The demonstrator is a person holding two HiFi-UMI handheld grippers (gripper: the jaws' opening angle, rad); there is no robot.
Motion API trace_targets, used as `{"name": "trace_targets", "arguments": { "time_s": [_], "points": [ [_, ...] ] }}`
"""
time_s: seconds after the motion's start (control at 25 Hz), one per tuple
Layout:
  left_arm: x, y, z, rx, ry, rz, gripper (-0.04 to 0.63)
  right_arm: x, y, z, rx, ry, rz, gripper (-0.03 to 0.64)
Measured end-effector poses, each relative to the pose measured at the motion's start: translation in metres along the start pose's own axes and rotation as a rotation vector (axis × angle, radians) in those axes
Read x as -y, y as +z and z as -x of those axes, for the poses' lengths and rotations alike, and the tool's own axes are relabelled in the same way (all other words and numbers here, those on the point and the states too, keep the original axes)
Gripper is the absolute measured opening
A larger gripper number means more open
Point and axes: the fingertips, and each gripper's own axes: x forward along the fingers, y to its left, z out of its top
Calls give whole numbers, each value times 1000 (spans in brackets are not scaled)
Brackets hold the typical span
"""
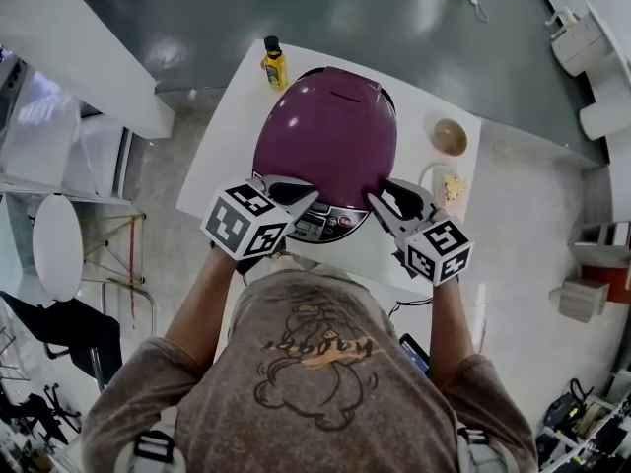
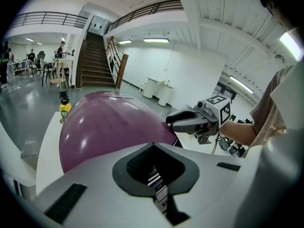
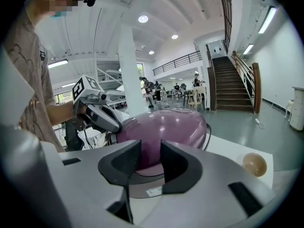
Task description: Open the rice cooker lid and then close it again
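Note:
The purple rice cooker (image 1: 330, 131) stands on the white table (image 1: 232, 126) with its domed lid down; its control panel (image 1: 330, 223) faces me. My left gripper (image 1: 306, 198) sits at the cooker's front left, just above the panel, jaws together with nothing held. In the left gripper view the lid (image 2: 104, 122) fills the space beyond the closed tips (image 2: 153, 148). My right gripper (image 1: 380, 201) is at the front right edge of the cooker. In the right gripper view its jaws (image 3: 151, 151) stand apart, the lid (image 3: 166, 127) visible through the gap, nothing between the pads.
A yellow bottle (image 1: 274, 64) stands at the table's far left corner. A brown bowl (image 1: 450, 137) and a small dish of food (image 1: 454, 187) lie to the right of the cooker. The table's front edge is close to my body.

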Motion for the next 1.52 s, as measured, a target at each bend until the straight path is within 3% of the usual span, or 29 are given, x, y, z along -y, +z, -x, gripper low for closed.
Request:
{"name": "trace_targets", "arguments": {
  "time_s": [0.48, 0.72, 0.88, 1.08, 1.24, 1.52],
  "points": [
    [-1, 0, 0, 24, 30, -7, 18, 0, -1, -2, -2, 4, 62, 117],
    [-1, 0, 1, 39, 45, -15, 20, 0, -2, -2, -1, -37, 72, 117],
    [-9, 7, 19, 164, 123, -54, 21, 0, -1, -1, 2, -76, 79, 115],
    [-13, 9, 58, 316, 156, -34, 21, -3, 6, 9, 57, -171, 45, 95],
    [-8, 7, 83, 384, 164, -55, 21, -20, 13, 22, 87, -200, 40, 95],
    [24, -11, 115, 441, 110, -97, 21, -73, 12, 53, 142, -235, 0, 98]
  ]
}}
